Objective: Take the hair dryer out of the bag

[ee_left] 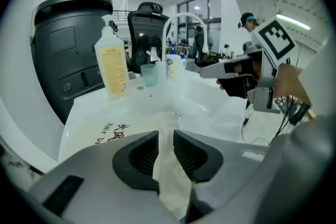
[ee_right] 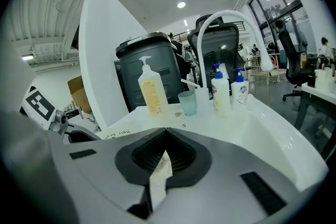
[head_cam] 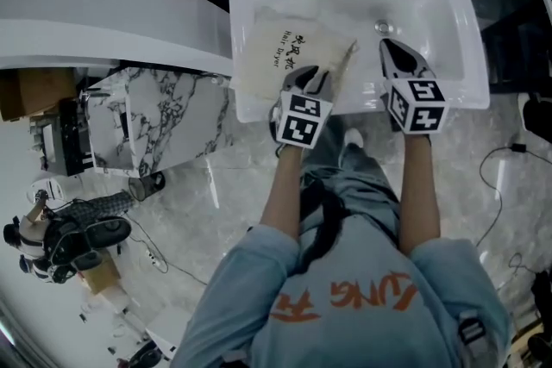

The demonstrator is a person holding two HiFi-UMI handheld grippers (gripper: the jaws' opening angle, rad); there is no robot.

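Cloth lies between the jaws of my left gripper (ee_left: 166, 138), which stand apart around a fold of the cream fabric bag (head_cam: 276, 52) printed "Hair Dryer". My right gripper (ee_right: 167, 134) is pressed together on a thin cream strip (ee_right: 159, 176), perhaps a bit of that bag's mouth. The bag rests on the left side of the white sink basin (head_cam: 457, 21), and the hair dryer itself is hidden. Beyond stand a yellow pump bottle (ee_right: 149, 89), a teal plastic cup (ee_right: 187, 102) and a curved white tap (ee_right: 231, 14).
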